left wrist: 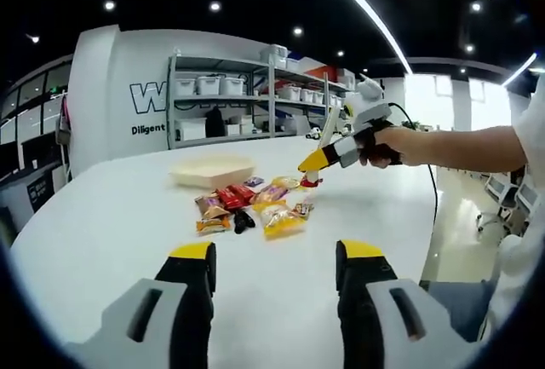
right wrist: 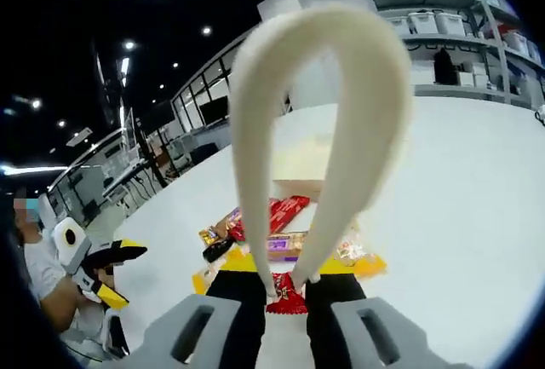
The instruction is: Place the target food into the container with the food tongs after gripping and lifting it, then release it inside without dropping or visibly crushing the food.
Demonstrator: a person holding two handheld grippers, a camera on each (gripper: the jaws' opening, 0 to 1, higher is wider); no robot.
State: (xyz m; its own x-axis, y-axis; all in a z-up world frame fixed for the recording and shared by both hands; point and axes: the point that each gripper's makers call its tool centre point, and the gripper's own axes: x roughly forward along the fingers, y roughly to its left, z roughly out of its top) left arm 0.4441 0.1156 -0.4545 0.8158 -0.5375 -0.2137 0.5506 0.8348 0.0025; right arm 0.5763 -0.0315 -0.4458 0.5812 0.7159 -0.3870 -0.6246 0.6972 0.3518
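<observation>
My right gripper (right wrist: 285, 277) is shut on cream food tongs (right wrist: 358, 88), whose loop arches toward the camera. The tong tips pinch a small red packet (right wrist: 285, 299) just above the table. In the left gripper view the right gripper (left wrist: 322, 160), held by a hand, hovers at the right edge of the snack pile (left wrist: 247, 205) with the red packet (left wrist: 312, 182) hanging below it. A shallow beige container (left wrist: 213, 171) sits behind the pile, also seen as the container (right wrist: 294, 160) beyond the tongs. My left gripper (left wrist: 277, 258) is open and holds nothing, near the table's front.
Several wrapped snacks lie on the white table (left wrist: 111, 216). Shelving with white bins (left wrist: 230, 96) stands behind it. A seated person holds the left gripper (right wrist: 106, 279) at the left of the right gripper view. The table edge (left wrist: 430, 216) runs close on the right.
</observation>
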